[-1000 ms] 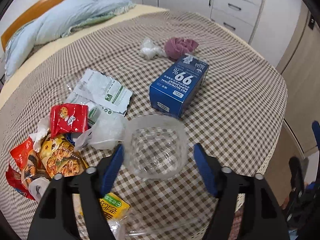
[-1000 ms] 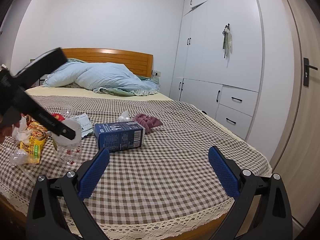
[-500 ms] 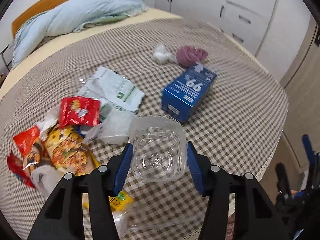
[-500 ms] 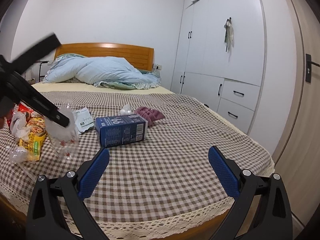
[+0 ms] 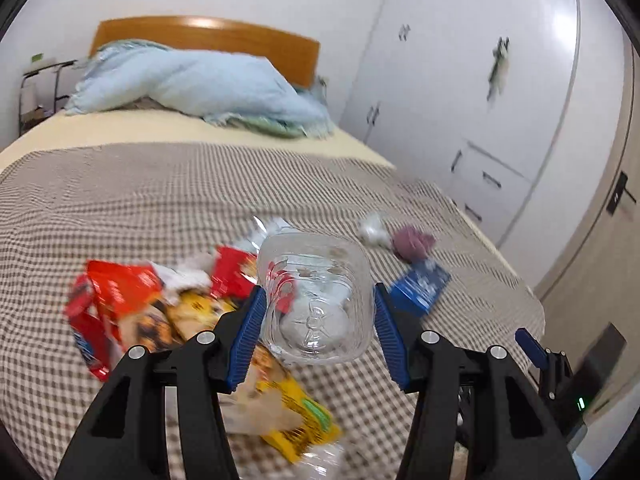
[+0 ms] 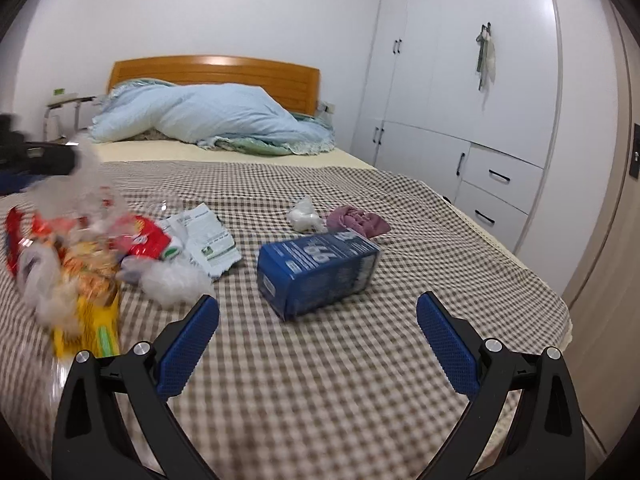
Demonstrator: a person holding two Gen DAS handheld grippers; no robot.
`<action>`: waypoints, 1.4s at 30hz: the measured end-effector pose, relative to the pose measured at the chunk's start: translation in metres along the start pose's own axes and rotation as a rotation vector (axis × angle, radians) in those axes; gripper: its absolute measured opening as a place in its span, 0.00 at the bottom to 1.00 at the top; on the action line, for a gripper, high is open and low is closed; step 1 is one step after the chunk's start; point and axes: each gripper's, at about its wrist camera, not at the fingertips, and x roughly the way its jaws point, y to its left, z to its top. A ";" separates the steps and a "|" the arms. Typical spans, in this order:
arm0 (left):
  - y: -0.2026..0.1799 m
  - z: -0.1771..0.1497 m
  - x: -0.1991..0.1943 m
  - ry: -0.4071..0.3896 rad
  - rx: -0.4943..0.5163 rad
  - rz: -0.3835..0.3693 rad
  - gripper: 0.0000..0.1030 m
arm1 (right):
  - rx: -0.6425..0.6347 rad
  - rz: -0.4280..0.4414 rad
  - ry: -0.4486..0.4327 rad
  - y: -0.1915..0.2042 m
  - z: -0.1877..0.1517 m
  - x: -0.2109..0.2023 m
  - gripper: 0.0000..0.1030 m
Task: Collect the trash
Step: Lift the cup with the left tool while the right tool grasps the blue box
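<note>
The room has plain white walls (image 6: pixel 240 12). A big bed (image 6: pixel 360 340) wears a brown and white checked cover. It has a wooden headboard (image 6: pixel 216 70) and a fluffy light blue blanket (image 6: pixel 208 116). Tall white cupboards (image 6: pixel 460 80) with dark handles stand beside it. Drawers (image 6: pixel 500 178) sit low.

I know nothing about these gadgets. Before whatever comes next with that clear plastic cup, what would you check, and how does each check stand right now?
1. Left hand-held gripper clamped on the clear cup: ok, both pads press its sides.
2. Cup lifted off the bedspread: ok.
3. Right hand-held gripper free: ok, open and empty.
4. Next trash within sight: ok, the blue carton lies just ahead of the right hand-held gripper.
5. Bin to drop the cup into: cannot tell, none in view.
6. Cup empty: cannot tell, the picture is blurred.
</note>
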 end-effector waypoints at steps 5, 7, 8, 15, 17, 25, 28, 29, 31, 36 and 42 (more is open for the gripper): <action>0.030 0.006 0.002 -0.059 -0.046 -0.006 0.50 | 0.120 -0.043 0.096 0.020 0.018 0.037 0.92; 0.040 0.011 0.007 -0.072 -0.061 -0.002 0.50 | 0.165 -0.085 0.140 0.026 0.020 0.052 0.92; 0.044 0.014 0.010 -0.086 -0.068 0.000 0.50 | 0.196 -0.106 0.164 0.028 0.021 0.061 0.92; 0.065 0.030 0.014 -0.136 -0.079 0.050 0.50 | 0.322 -0.231 0.275 0.045 0.023 0.106 0.92; 0.070 0.032 0.017 -0.140 -0.086 0.067 0.50 | 0.365 -0.298 0.322 0.042 0.020 0.118 0.92; 0.085 0.032 0.019 -0.134 -0.130 0.074 0.50 | 0.496 -0.392 0.408 0.029 0.022 0.147 0.92; 0.085 0.030 0.019 -0.132 -0.133 0.069 0.50 | 0.530 -0.429 0.451 0.026 0.020 0.159 0.92; 0.084 0.030 0.018 -0.132 -0.134 0.066 0.50 | 0.543 -0.445 0.452 0.025 0.018 0.160 0.92; 0.084 0.030 0.018 -0.135 -0.129 0.064 0.50 | 0.550 -0.469 0.453 0.022 0.014 0.162 0.92; 0.084 0.028 0.024 -0.128 -0.123 0.067 0.50 | 0.542 -0.443 0.469 0.018 0.008 0.168 0.58; 0.087 0.025 0.029 -0.110 -0.135 0.066 0.50 | 0.545 -0.401 0.450 0.011 0.003 0.162 0.57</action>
